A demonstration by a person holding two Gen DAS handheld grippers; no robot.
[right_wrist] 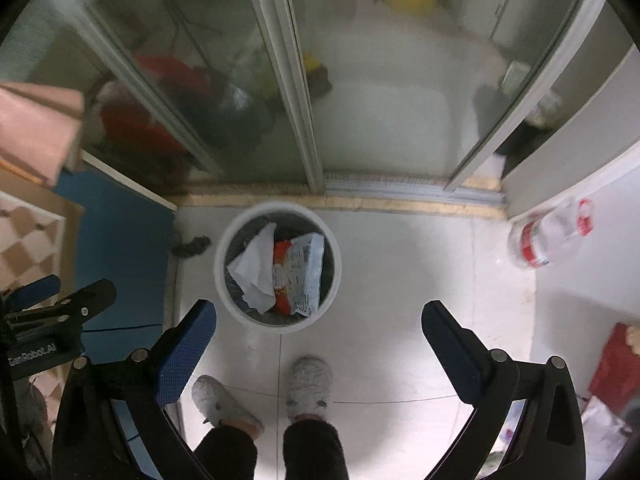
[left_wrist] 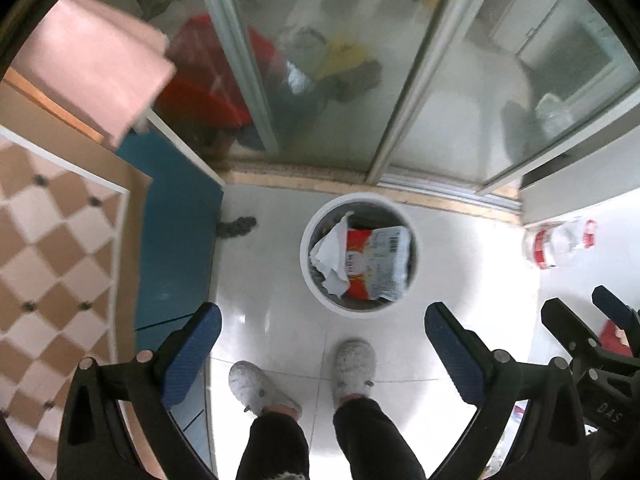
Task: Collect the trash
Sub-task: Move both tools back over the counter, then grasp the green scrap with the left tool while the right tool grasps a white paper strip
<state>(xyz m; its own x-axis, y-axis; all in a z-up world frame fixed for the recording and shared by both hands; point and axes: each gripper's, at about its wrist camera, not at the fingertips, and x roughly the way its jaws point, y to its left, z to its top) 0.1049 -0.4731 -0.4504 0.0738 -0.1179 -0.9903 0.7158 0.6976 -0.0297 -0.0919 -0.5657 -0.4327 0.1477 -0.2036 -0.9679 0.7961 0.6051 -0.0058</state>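
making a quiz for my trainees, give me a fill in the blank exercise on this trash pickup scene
1. The round white bin on the floor holds a red and white snack wrapper and a crumpled sheet of white ____.
2. Both the left gripper and the right gripper have their jaws ____, with nothing between them.
3. A clear plastic ____ with a red label lies on the floor right of the bin.
4. The person stands in grey fuzzy ____.

Missing words: paper; open; bottle; slippers

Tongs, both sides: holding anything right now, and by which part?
Nothing held. Left tongs and right tongs stand open and empty above the bin.
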